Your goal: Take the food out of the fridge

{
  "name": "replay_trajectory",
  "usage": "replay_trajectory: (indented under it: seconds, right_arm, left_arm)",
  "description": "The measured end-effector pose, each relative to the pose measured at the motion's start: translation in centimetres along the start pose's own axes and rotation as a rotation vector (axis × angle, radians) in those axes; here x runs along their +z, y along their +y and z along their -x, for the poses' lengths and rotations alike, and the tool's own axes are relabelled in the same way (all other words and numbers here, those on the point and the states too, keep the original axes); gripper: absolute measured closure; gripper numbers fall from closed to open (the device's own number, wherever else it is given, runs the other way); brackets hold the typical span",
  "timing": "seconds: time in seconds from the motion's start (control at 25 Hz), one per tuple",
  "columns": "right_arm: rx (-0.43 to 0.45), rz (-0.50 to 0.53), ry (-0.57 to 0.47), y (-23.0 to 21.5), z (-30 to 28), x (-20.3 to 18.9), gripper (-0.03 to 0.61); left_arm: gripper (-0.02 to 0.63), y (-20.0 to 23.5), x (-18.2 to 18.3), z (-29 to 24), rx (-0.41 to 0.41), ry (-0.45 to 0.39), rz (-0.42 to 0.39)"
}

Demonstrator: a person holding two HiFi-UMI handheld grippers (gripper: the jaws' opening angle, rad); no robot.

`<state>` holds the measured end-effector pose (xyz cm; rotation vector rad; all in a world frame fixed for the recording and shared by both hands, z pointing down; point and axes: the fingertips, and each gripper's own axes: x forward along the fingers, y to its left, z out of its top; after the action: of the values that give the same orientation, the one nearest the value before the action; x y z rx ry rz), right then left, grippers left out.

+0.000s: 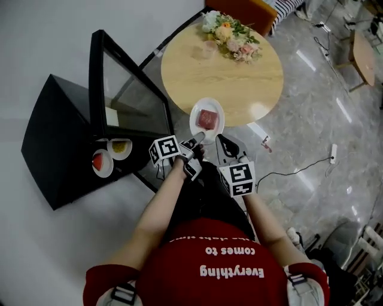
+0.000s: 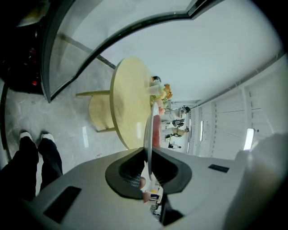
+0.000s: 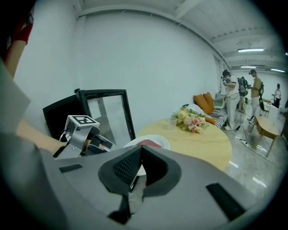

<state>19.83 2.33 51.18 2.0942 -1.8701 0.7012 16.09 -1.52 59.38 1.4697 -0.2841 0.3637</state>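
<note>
White plate (image 1: 206, 119) of red meat (image 1: 207, 118), gripped by its near rim in the left gripper (image 1: 195, 141).
The plate is held out ahead of the jaws, over the wooden table's (image 1: 251, 77) near edge; the right gripper (image 1: 222, 142), closed on nothing, is seen just to its right.

White wall (image 3: 148, 58) is seen all round; glossy grey marble floor (image 1: 311, 119) is lit by ceiling strip lights (image 3: 252, 50). Round wooden table (image 1: 239, 72) is topped with flowers (image 1: 233, 33); orange sofa (image 1: 248, 11) is set behind, small table (image 1: 363, 57) well apart
</note>
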Motion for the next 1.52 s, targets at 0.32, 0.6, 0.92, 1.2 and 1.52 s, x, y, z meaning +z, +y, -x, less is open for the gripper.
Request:
replay_trajectory:
  seconds: [0.32, 0.6, 0.92, 1.2, 1.52]
  right_arm:
    - [-0.062, -0.127, 0.107, -3.8, -0.9, -4.8, 0.568]
    - [-0.073, -0.177, 0.143, -4.6, -1.2, -6.6, 0.568]
    - [-0.029, -0.182, 0.169, -3.3, -2.5, -6.7, 0.568]
    - [-0.024, -0.19, 0.179, -2.9, -2.4, -6.9, 0.568]
    - [-0.015, -0.169, 0.19, -1.7, -2.2, -6.8, 0.568]
  left_arm:
    - [0.574, 3.5, -0.2, -7.0, 0.125, 0.07, 0.032]
    - [0.574, 4.2, -0.5, -8.9, 0.158, 0.076, 0.116]
    - [0.572, 4.0, -0.1, -9.8, 0.219, 0.104, 0.174]
    - [0.391, 5.0, 1.4, -9.2, 0.369, 0.079, -0.014]
    - [0.374, 4.2, 3.8, -6.1, 0.535, -0.002, -0.438]
